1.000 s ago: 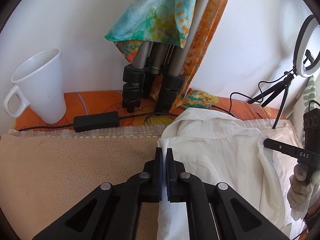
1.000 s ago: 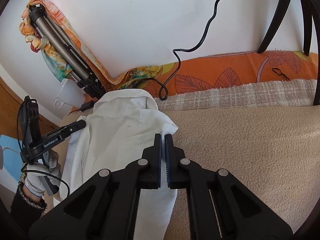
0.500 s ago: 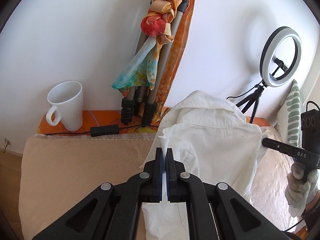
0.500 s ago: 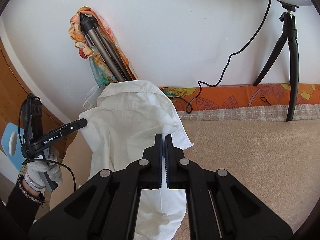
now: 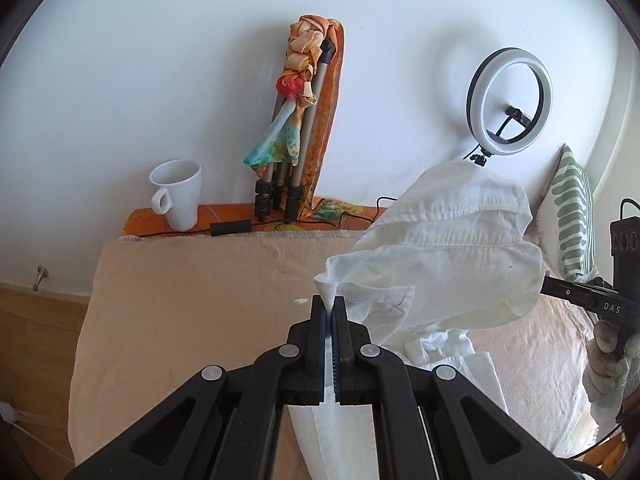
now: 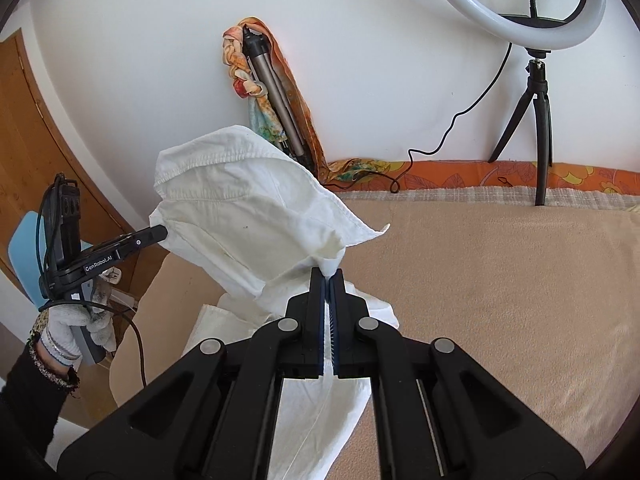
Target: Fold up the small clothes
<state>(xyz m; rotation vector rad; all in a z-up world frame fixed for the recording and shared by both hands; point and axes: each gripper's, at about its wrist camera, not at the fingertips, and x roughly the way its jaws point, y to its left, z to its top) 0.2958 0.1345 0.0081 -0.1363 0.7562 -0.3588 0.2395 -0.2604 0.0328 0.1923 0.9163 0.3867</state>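
A small white collared shirt (image 5: 448,248) hangs in the air between both grippers, above the beige cloth-covered table (image 5: 192,304). My left gripper (image 5: 329,304) is shut on a pinched bit of the shirt's fabric at its left side. The right gripper (image 6: 329,276) is shut on the shirt (image 6: 248,216) at its other side. The collar arches up between them; the lower part droops onto the table under the jaws. In the left wrist view the other gripper (image 5: 580,300) shows at the far right, held by a gloved hand (image 5: 608,364).
A white mug (image 5: 178,194), a folded tripod wrapped in a colourful scarf (image 5: 298,120) and a black cable box (image 5: 231,227) stand along the back wall. A ring light on a small tripod (image 6: 536,80) stands at the back right. A striped cushion (image 5: 572,216) is at the right edge.
Both grippers have risen and pulled back from the wall, lifting the shirt off the table so it now hangs between them; the jaws stayed shut.
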